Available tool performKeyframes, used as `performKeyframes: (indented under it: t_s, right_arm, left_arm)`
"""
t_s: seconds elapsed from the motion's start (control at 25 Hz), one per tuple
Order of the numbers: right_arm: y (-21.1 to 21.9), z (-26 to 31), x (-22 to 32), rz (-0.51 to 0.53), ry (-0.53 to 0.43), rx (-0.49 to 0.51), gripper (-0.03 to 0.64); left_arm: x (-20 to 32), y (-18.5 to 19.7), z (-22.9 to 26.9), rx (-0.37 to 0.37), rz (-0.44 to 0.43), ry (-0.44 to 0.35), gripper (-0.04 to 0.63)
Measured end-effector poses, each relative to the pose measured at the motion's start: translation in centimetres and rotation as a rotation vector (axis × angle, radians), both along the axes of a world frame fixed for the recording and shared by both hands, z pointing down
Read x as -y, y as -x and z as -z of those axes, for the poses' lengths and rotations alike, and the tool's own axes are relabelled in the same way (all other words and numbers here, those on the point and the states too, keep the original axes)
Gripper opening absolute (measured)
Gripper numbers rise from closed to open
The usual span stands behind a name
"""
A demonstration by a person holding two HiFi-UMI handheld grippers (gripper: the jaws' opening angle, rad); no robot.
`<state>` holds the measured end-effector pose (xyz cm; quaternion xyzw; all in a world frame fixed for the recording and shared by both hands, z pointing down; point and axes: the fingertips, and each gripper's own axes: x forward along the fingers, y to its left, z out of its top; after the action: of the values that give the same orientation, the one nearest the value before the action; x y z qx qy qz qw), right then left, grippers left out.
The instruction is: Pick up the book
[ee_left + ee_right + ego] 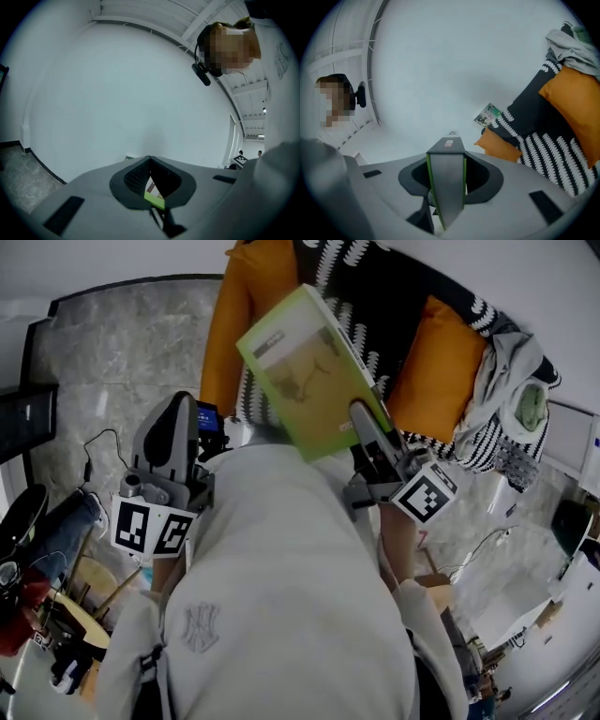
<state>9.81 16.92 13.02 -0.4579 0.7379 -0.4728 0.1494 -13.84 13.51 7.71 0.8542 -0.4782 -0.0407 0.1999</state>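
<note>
A green-covered book [305, 371] is held up in front of me, its cover tilted over the sofa. My right gripper [364, 418] is shut on the book's lower edge. In the right gripper view the book [447, 180] stands edge-on between the jaws of the right gripper [446, 161], grey pages between two green covers. My left gripper [180, 407] hangs at the left, apart from the book, its jaws closed together. In the left gripper view, the left gripper [150, 159] has its tips meeting, with nothing held; a sliver of green shows through the hollow behind them.
A black sofa [394, 296] with white pattern carries orange cushions [441, 367] [248, 315] and a heap of grey clothes [511, 371]. A small magazine [488, 114] lies at the sofa's far end. Marble floor [122, 343] with a cable [94, 451] lies left.
</note>
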Motion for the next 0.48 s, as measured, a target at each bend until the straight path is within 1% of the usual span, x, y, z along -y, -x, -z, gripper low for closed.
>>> performKeyframes:
  t_s: [0.12, 0.48]
  right_arm:
    - [-0.16, -0.32, -0.39, -0.002, 0.007, 0.004, 0.149]
    - [-0.87, -0.67, -0.36, -0.011, 0.018, 0.01, 0.149]
  left_arm:
    - [-0.14, 0.05, -0.15, -0.012, 0.013, 0.009, 0.009]
    - [0.26, 0.68, -0.4, 0.002, 0.044, 0.012, 0.009]
